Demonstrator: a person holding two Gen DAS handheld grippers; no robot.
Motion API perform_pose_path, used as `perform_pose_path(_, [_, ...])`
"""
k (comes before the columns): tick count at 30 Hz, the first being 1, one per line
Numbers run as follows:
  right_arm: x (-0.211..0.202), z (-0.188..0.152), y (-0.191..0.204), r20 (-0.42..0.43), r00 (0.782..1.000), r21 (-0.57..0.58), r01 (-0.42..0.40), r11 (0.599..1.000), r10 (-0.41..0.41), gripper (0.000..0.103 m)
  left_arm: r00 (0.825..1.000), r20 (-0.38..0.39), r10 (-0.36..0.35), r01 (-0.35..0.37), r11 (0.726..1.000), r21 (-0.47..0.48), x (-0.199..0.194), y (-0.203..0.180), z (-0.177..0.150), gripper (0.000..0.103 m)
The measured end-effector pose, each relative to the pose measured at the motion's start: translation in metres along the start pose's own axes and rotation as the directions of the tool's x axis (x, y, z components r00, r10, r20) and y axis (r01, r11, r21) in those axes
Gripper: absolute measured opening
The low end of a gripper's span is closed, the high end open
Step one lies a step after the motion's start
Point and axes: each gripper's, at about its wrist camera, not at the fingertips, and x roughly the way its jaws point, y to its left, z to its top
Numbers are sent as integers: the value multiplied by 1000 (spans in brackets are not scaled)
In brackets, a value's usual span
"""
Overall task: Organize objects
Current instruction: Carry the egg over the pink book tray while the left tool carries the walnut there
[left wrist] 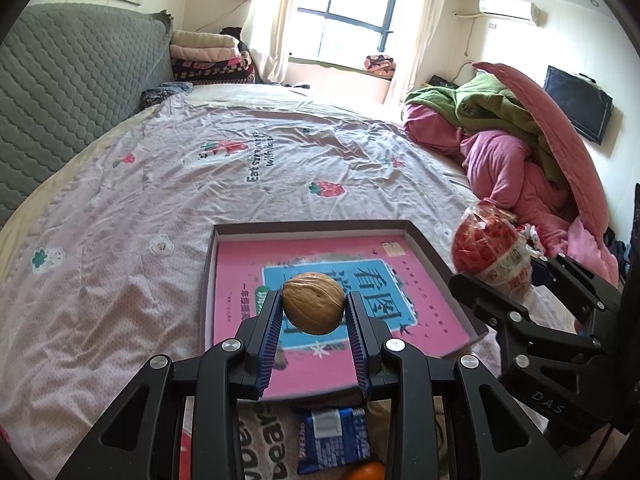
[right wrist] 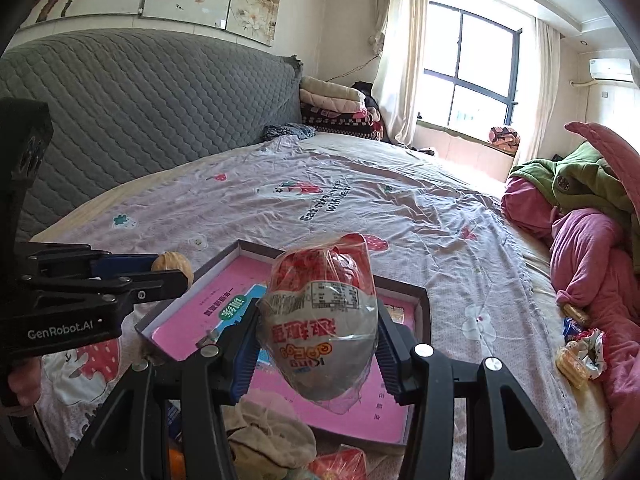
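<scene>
Black left gripper (left wrist: 314, 308) clamps a round brown walnut (left wrist: 313, 303) above the shallow dark-rimmed box (left wrist: 310, 227) with its pink printed base. Beside it, the right gripper (right wrist: 318, 344) squeezes a plastic-wrapped red-and-grey egg-shaped snack (right wrist: 322, 320) over that box, on the bedsheet (left wrist: 120, 216).

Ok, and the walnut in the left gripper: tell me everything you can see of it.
The walnut is whole and unshelled, tan-brown, with a wrinkled hard shell and a small dark speck near its middle. It is clamped at its two sides between the ribbed blue pads of the left gripper, held in the air above the pink-lined box on the bed. Only the pads touch it. In the right wrist view it shows past the fingertips.
</scene>
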Motion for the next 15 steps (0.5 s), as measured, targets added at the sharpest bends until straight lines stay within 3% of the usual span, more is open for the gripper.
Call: perform_pose_path(15, [36,13,-15,-38,999,-17,8,1000,-9,51,999,-36,30,-30,1000,0,48,8,23,33])
